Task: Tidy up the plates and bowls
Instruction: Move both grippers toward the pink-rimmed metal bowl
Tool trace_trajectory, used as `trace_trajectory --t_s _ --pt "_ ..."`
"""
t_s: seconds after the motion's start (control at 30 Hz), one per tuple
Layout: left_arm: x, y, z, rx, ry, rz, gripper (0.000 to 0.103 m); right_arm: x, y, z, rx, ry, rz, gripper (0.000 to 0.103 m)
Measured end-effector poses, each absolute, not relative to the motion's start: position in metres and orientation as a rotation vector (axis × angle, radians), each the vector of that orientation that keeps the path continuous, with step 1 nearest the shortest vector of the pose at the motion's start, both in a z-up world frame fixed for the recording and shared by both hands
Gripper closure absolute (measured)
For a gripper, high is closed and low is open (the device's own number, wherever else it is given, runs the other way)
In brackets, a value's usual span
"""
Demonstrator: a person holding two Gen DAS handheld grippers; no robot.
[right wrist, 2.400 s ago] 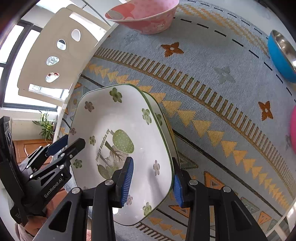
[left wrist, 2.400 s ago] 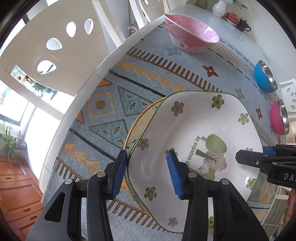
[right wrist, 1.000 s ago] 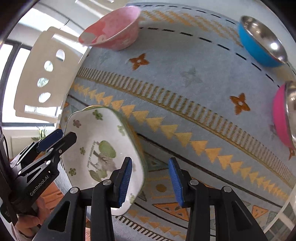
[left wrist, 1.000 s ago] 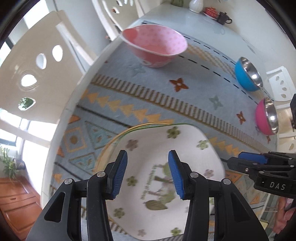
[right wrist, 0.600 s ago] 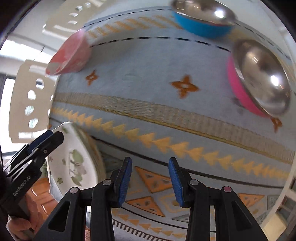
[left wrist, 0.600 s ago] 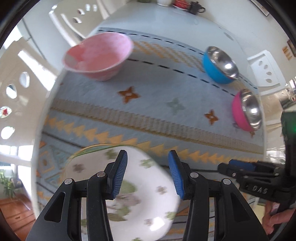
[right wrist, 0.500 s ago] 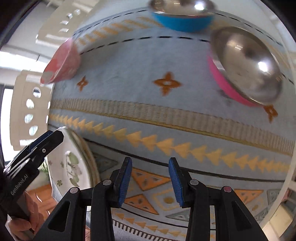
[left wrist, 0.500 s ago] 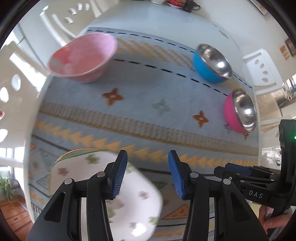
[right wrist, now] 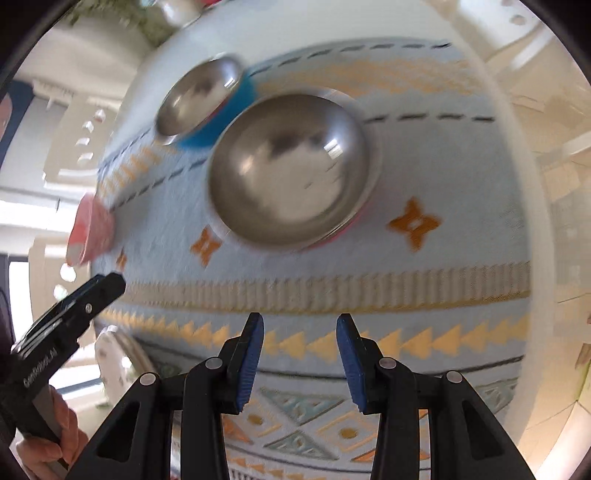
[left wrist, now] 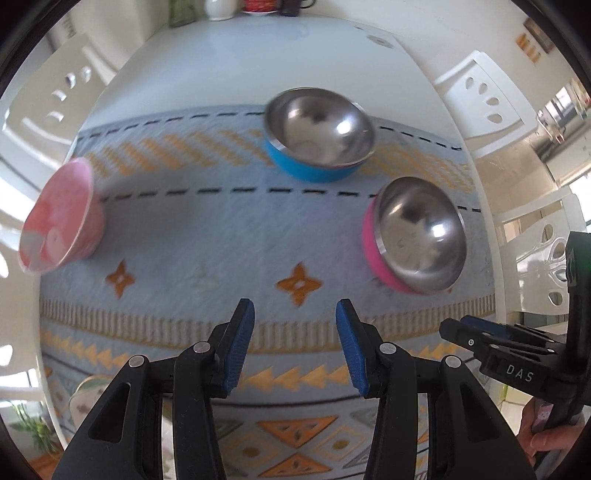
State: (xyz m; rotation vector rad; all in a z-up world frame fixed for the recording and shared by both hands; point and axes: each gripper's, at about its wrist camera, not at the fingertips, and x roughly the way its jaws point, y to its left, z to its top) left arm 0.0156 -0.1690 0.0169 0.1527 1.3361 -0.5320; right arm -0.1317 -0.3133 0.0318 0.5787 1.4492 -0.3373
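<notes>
A steel bowl with a pink outside [left wrist: 417, 236] sits on the patterned cloth, ahead and right of my open, empty left gripper [left wrist: 295, 350]. A steel bowl with a blue outside [left wrist: 317, 136] sits behind it. A pink plastic bowl [left wrist: 59, 218] stands at the far left. In the right wrist view the pink steel bowl [right wrist: 291, 173] lies straight ahead of my open, empty right gripper [right wrist: 300, 354], with the blue one [right wrist: 201, 103] behind. The floral plates [left wrist: 83, 400] lie stacked at the lower left, also at the right wrist view's lower left [right wrist: 112, 358].
A blue-grey cloth [left wrist: 207, 236] with orange triangles covers the white table. White chairs [left wrist: 476, 96] stand around it. A white jug [left wrist: 219, 7] and small red dish sit at the far end. Each gripper shows in the other's view [left wrist: 498, 354].
Both grippers let go of the floral plate and swung right, away from the stack, toward the steel bowls. The pink steel bowl now fills the right wrist view.
</notes>
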Motion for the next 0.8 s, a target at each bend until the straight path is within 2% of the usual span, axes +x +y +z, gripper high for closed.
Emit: trace_trajectory --t_s 0.4,0.6,0.8 --pt "0.037 -0.236 0.001 0.159 1.371 -0.586 0.060 -0.125 -0.358 0.024 0.647 1.401 -0.354 0.064" --pt "0.039 -0.255 -0.010 0.192 1.377 -0.607 0.060 -0.121 -0.375 0.028 0.599 1.402 -0.380 0.064" --pt "0.042 -0.264 -0.026 0.199 1.406 -0.608 0.060 -0.131 -0.396 0.020 0.692 1.361 -0.461 0.063"
